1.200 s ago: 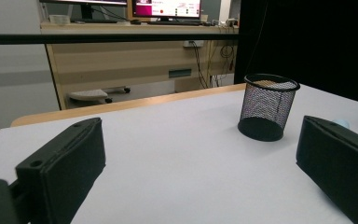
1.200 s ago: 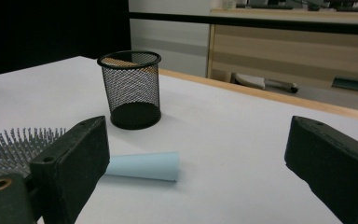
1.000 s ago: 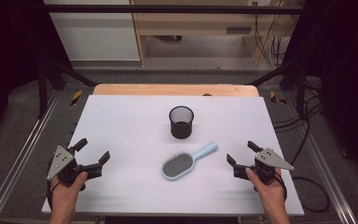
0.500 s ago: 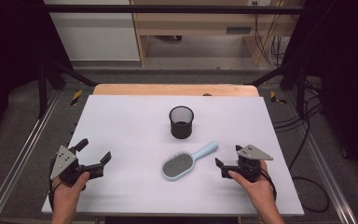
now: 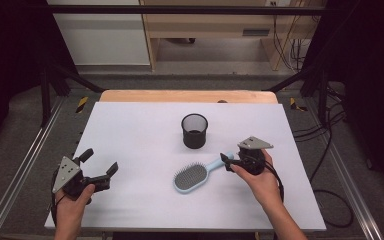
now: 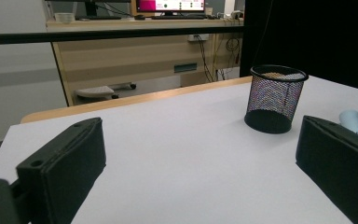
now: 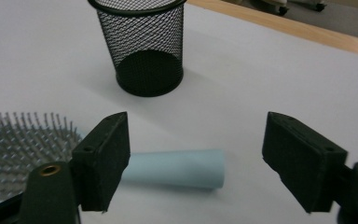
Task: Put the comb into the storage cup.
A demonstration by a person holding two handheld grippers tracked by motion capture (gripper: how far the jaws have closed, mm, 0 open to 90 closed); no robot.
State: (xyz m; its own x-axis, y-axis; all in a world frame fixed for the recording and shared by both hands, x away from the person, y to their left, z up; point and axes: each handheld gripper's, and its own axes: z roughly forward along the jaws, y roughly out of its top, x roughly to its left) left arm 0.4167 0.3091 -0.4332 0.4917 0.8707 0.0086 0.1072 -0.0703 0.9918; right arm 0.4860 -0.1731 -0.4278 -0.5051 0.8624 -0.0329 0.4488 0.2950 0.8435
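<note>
Leftmost, left gripper [image 5: 98,167] parked near the table [image 5: 140,125] edge, jaws wide, nothing between them. Centre: mesh cup [image 5: 194,130] upright, hairbrush [image 5: 197,173] flat just in front, bristles up, handle pointing right. Rightmost, right gripper [image 5: 226,159] at the handle tip, jaws just narrowing but still apart, handle end between them, not yet pinched. Risk: closing this near the rounded tip, likely to squirt the brush away or let the heavy head droop when lifted.

No readable text anywhere I can see. Monitor [image 6: 170,5] at back shows pink/white screen content, too small to read. No labels or brands on brush [image 5: 196,175], mesh cup [image 5: 194,130], my grippers.
</note>
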